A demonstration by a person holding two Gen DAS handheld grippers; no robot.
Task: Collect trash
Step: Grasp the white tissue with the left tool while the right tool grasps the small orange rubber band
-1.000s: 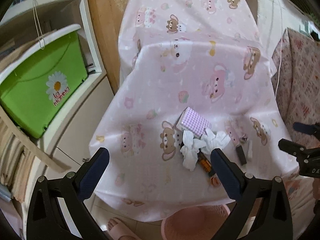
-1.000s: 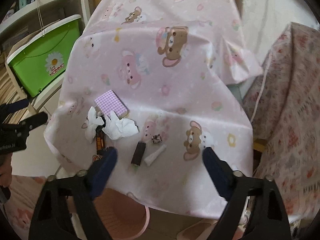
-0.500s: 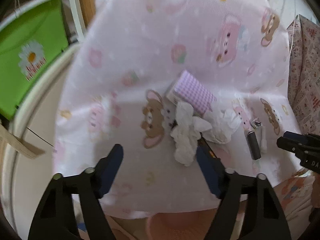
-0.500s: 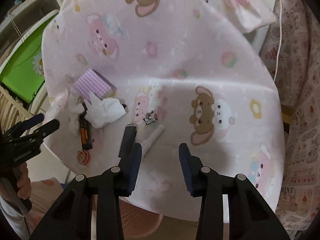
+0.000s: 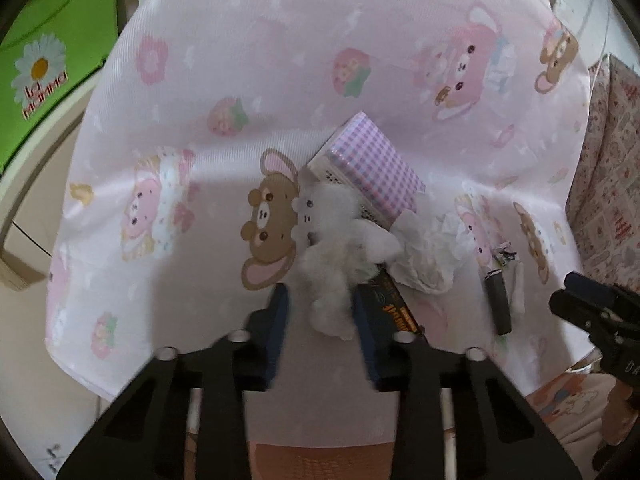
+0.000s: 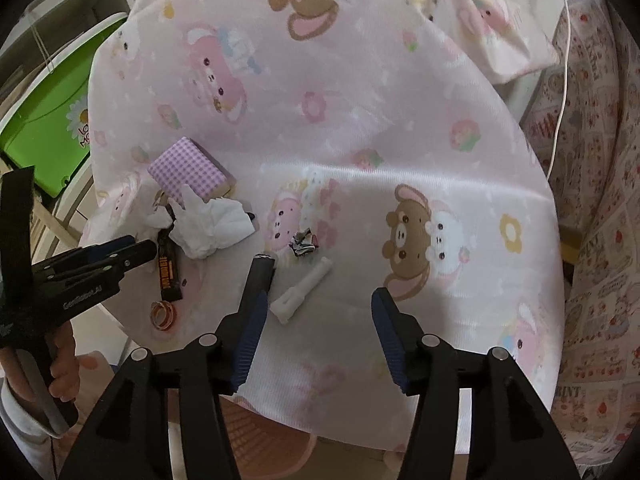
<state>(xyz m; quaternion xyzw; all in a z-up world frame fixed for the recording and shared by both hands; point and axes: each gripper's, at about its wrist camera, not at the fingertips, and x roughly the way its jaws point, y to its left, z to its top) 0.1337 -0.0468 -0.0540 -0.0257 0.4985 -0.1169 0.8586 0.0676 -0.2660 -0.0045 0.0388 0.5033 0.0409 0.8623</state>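
Observation:
Trash lies on a pink cartoon tablecloth (image 5: pixel 224 264). My left gripper (image 5: pixel 320 304) has its blue pads on both sides of a crumpled white tissue (image 5: pixel 332 252), closing around its near end. A second tissue (image 5: pixel 428 256) lies right of it, over a black-orange wrapper (image 5: pixel 394 304). My right gripper (image 6: pixel 316 312) is open above a white plastic tube (image 6: pixel 302 292). A black tube (image 6: pixel 262 270) lies by its left finger, a foil scrap (image 6: pixel 303 243) beyond. The left gripper also shows in the right wrist view (image 6: pixel 148 250).
A purple gingham box (image 5: pixel 372 170) lies behind the tissues. A small tape ring (image 6: pixel 162 314) sits near the table edge. A pink basket (image 6: pixel 264 436) stands on the floor below the table's front edge. A green bin (image 5: pixel 44 64) is at the left.
My left gripper moved forward and down and narrowed around the near tissue. My right gripper moved closer to the table and opened wider over the white tube.

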